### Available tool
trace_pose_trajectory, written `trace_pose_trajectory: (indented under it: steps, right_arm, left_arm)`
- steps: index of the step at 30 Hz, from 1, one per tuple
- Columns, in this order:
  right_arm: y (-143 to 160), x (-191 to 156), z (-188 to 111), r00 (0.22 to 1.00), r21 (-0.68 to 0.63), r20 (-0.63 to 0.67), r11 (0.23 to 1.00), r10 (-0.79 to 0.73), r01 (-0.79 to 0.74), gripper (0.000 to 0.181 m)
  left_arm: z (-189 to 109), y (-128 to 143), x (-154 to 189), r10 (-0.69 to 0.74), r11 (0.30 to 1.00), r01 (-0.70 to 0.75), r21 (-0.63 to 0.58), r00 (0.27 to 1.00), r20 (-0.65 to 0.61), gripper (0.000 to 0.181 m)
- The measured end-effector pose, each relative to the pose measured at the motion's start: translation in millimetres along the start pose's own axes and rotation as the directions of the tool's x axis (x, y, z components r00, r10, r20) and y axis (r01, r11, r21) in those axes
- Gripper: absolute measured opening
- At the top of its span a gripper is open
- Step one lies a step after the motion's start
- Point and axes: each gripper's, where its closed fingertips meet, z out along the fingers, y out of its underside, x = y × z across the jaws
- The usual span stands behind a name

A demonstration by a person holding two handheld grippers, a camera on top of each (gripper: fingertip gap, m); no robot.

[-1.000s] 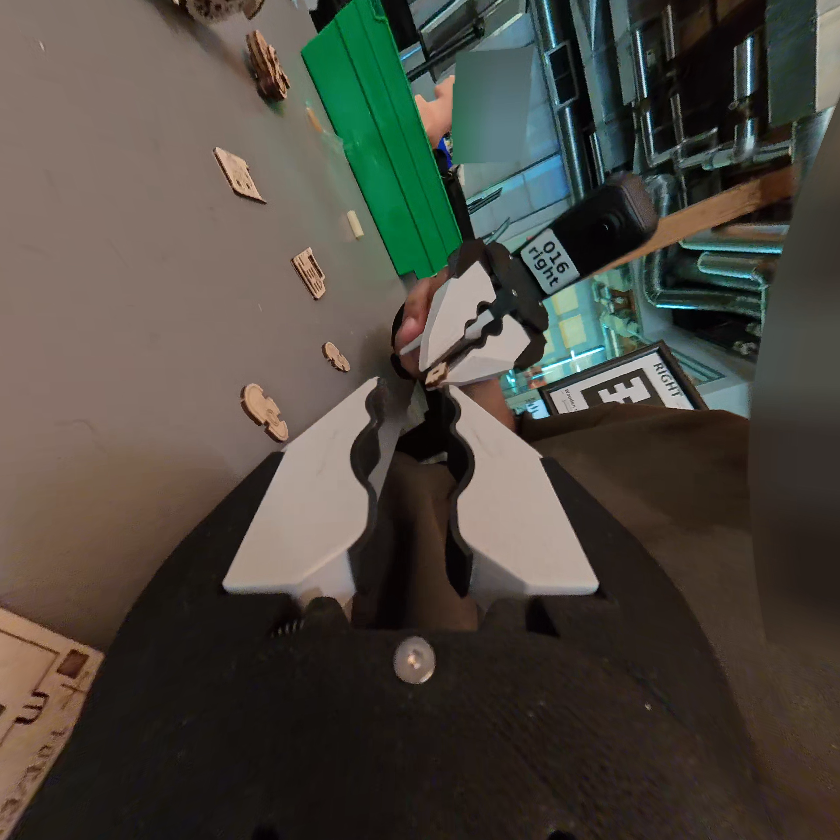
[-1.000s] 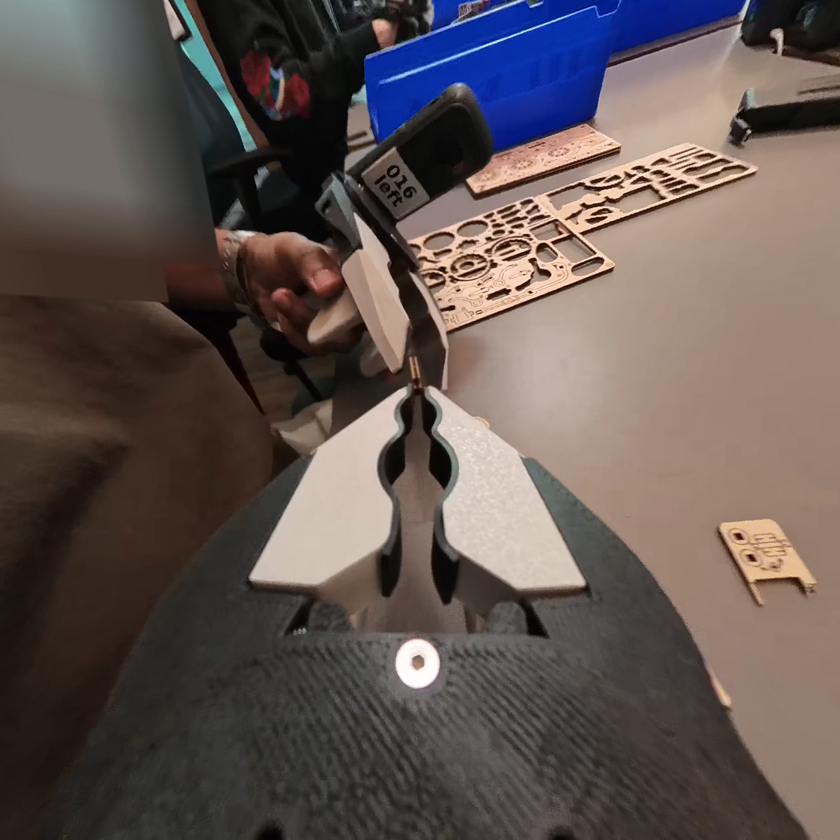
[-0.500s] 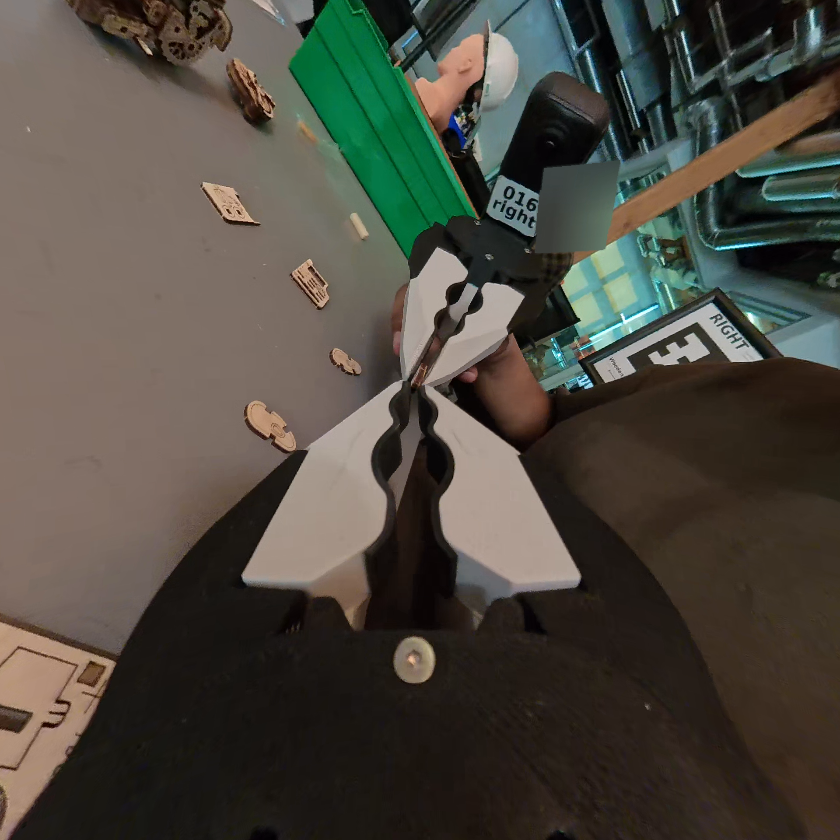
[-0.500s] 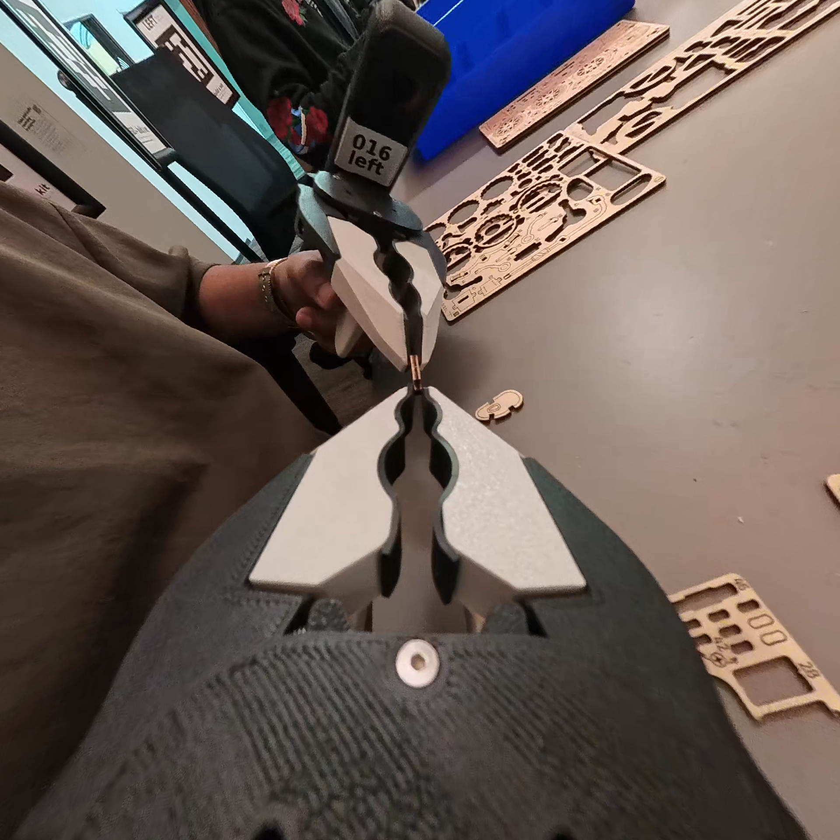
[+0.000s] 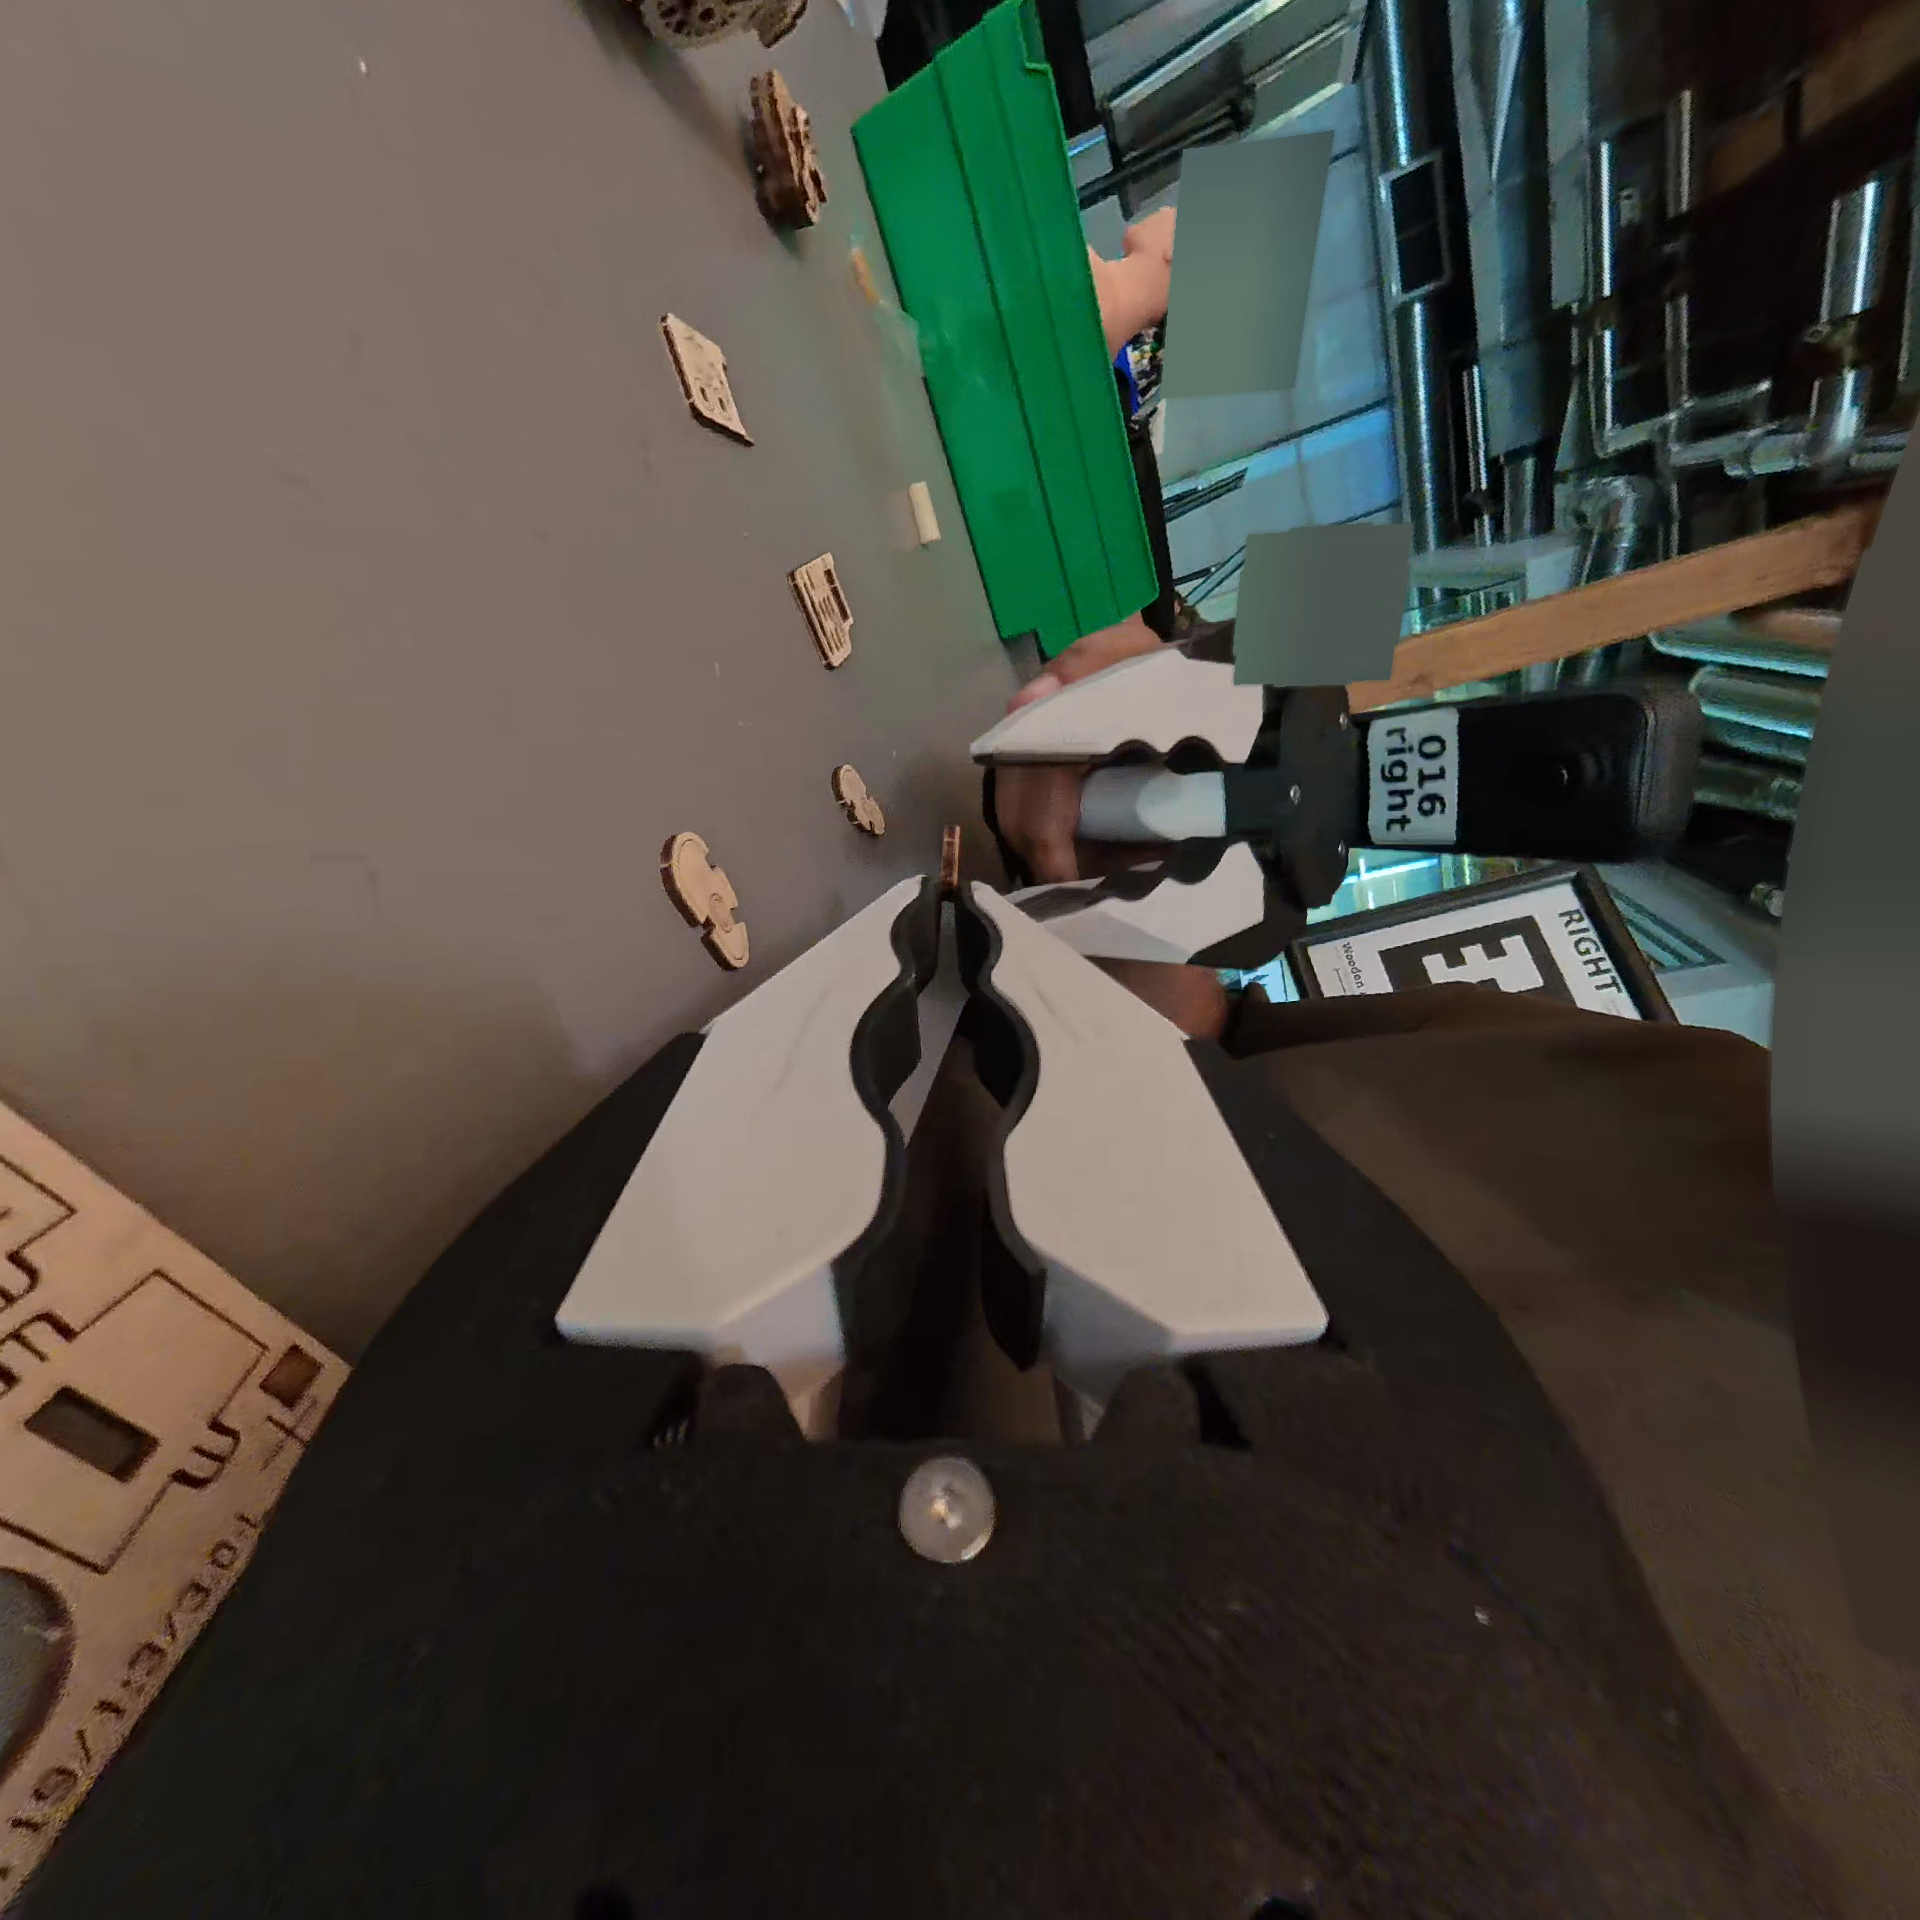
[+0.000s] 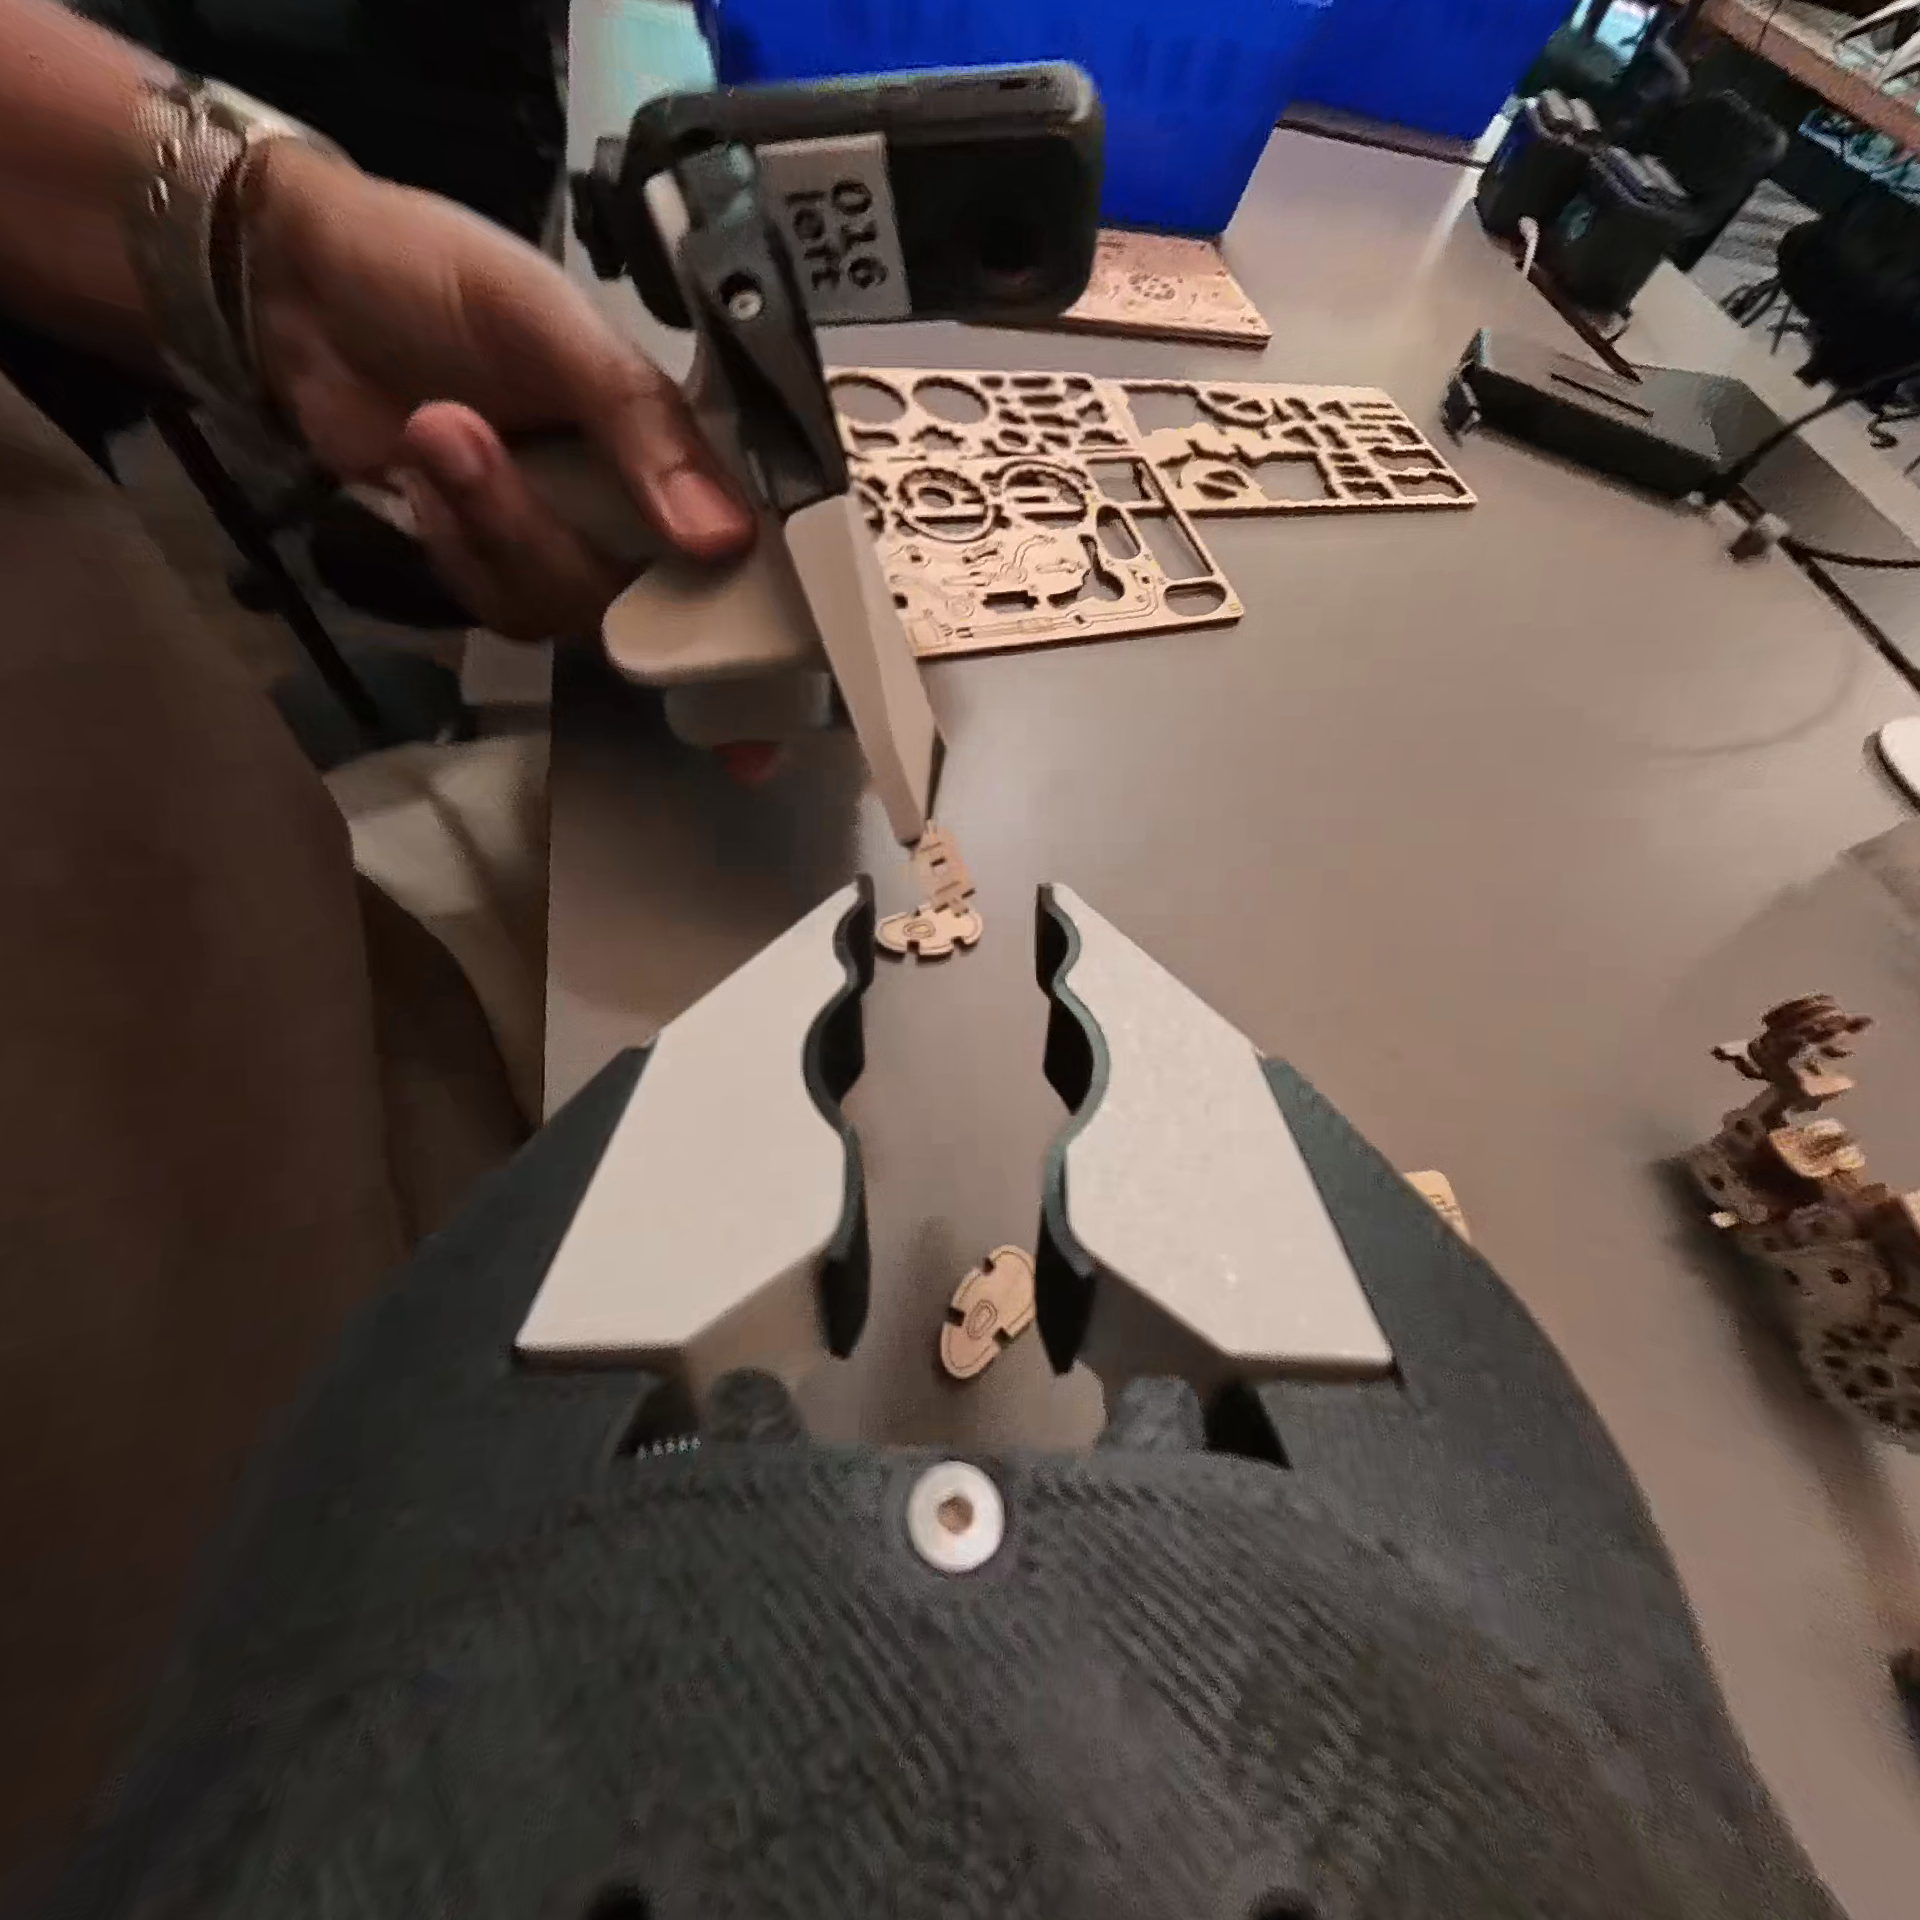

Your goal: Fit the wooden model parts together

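My left gripper (image 5: 948,891) is shut on a small flat wooden part (image 5: 949,860), which sticks out edge-on from its tips above the grey table (image 5: 364,623). My right gripper (image 6: 953,899) is open and empty. In the right wrist view the left gripper (image 6: 914,826) comes down from the upper left, with the wooden part (image 6: 940,868) hanging at its tip just in front of my open fingers. In the left wrist view the right gripper (image 5: 997,826) lies sideways to the right, jaws apart. Two rounded wooden pieces (image 6: 928,928) (image 6: 987,1325) lie on the table below.
A green bin (image 5: 1008,343) and a blue bin (image 6: 1143,104) stand at the table's edges. Cut-out wooden sheets (image 6: 1049,520) lie ahead, and another sheet (image 5: 104,1403) is near the left gripper. A partly built model (image 6: 1808,1195) stands on the right. Loose flat parts (image 5: 707,379) (image 5: 823,608) lie about. Both grippers' tips are close together, under 4 cm apart.
Both grippers were shut tip to tip on the small part. The right gripper has opened, let go and drawn back. The left gripper keeps the part.
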Motion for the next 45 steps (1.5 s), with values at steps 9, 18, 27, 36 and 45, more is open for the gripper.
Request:
trace_pose_trajectory:
  steps: [9, 18, 27, 36, 45]
  right_arm:
    - [7, -10, 5, 0.995, -0.050, 0.005, 0.994, -0.099, 0.099, 0.017]
    - [8, -9, 5, 0.996, -0.051, 0.006, 0.994, -0.093, 0.093, 0.008]
    - [1, 9, -15, 0.984, 0.048, 0.043, 0.984, 0.170, -0.172, 0.008]
    - [12, 7, -30, 0.938, 0.063, 0.120, 0.941, 0.324, -0.333, 0.008]
    - [11, 5, -32, 0.920, 0.077, 0.160, 0.925, 0.358, -0.373, 0.008]
  left_arm:
    - [5, 12, 0, 0.015, 0.997, -0.014, -0.069, 1.000, 0.010, 0.000]
    - [4, 11, -2, 0.096, 0.993, -0.093, -0.073, 0.995, 0.040, 0.010]
    - [-1, 5, -19, 0.568, 0.823, -0.526, -0.214, 0.761, 0.314, 0.032]
    - [3, 2, -45, 0.836, 0.548, -0.659, -0.516, 0.410, 0.365, 0.039]
    - [4, 8, -50, 0.821, 0.571, -0.638, -0.516, 0.465, 0.332, 0.035]
